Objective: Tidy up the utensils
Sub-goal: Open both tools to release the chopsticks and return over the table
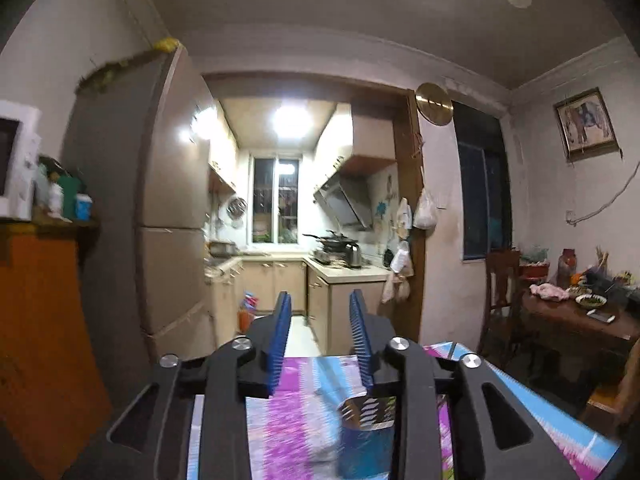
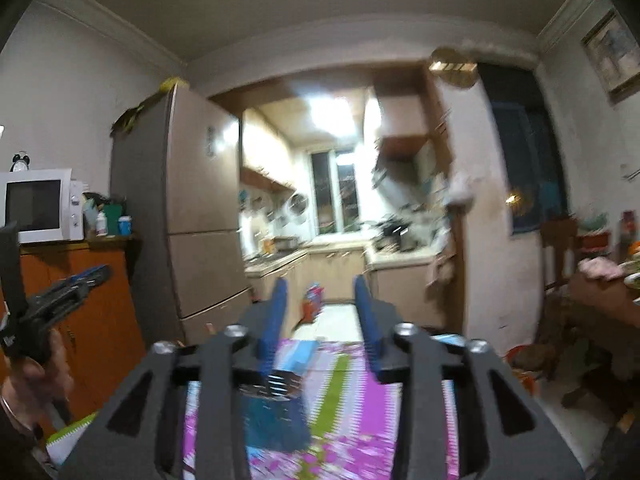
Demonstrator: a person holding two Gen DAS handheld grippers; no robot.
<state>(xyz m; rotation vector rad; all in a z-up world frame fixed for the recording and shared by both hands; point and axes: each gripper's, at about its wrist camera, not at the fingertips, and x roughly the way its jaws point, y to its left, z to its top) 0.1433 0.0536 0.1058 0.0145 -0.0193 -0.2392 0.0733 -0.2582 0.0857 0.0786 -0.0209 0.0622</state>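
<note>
A blue utensil holder (image 1: pixel 366 436) with a perforated metal rim stands on the table's pink, blue and white cloth (image 1: pixel 288 408), low in the left wrist view and just under the right finger. My left gripper (image 1: pixel 320 294) points level over the table edge, open, nothing between its blue pads. In the right wrist view the same holder (image 2: pixel 272 412) is blurred, below the left finger. My right gripper (image 2: pixel 321 280) is open and empty too. The left gripper (image 2: pixel 90 274) also shows at the left edge there, held in a hand. No loose utensils are visible.
A tall fridge (image 1: pixel 172 184) and an orange cabinet (image 1: pixel 44 332) with a microwave (image 2: pixel 38 204) stand to the left. Straight ahead a doorway opens onto a narrow kitchen (image 1: pixel 280 240). To the right are a wooden chair (image 1: pixel 502 292) and a cluttered dining table (image 1: pixel 580 316).
</note>
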